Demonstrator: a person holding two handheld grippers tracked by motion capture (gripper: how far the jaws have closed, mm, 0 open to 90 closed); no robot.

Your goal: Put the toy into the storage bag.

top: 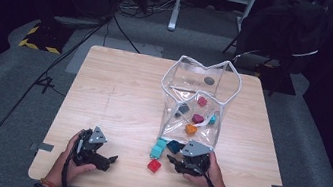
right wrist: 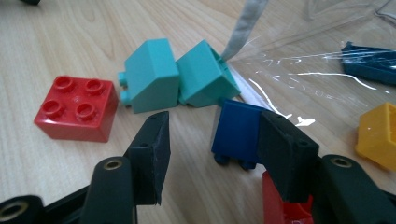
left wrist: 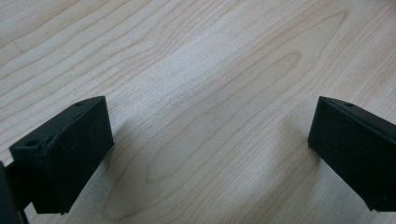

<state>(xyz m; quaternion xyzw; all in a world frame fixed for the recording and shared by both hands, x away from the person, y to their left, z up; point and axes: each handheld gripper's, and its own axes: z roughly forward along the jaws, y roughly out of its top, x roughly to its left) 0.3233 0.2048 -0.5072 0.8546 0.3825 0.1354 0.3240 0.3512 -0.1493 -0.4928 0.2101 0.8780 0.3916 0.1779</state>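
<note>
Worktop (top: 119, 91) of pale wood, read from my left hand across to my right.

Left tongs (top: 104, 159): one, lying low at the near left of the worktop, spread wide with bare wood between them (left wrist: 210, 140); they grip nothing.

Red brick (top: 154, 166): one, a square four-stud piece lying flat with its studs up (right wrist: 77, 108), just left of my right tongs. Being square, it has no long axis to report.

Teal bricks (top: 159, 148): two, slope-sided, touching side by side. In the right gripper view both are tipped over, the studs of the left one pointing sideways toward the red brick (right wrist: 152, 77).

Right tongs (top: 174, 163): one, about half open and pressing on nothing. The dark blue brick (right wrist: 238, 130) stands just off the inner face of the right-hand jaw; whether it touches that jaw I cannot tell. Its studs point down at the worktop. A second red piece (right wrist: 280, 205) shows under that jaw, shape unclear.

Clear bag (top: 199, 98): one, white-rimmed, mouth open upward, standing behind the right tongs. Through the plastic I count one orange brick (top: 191, 129), two dark red and one dark piece; the rest are too small to sort.
</note>
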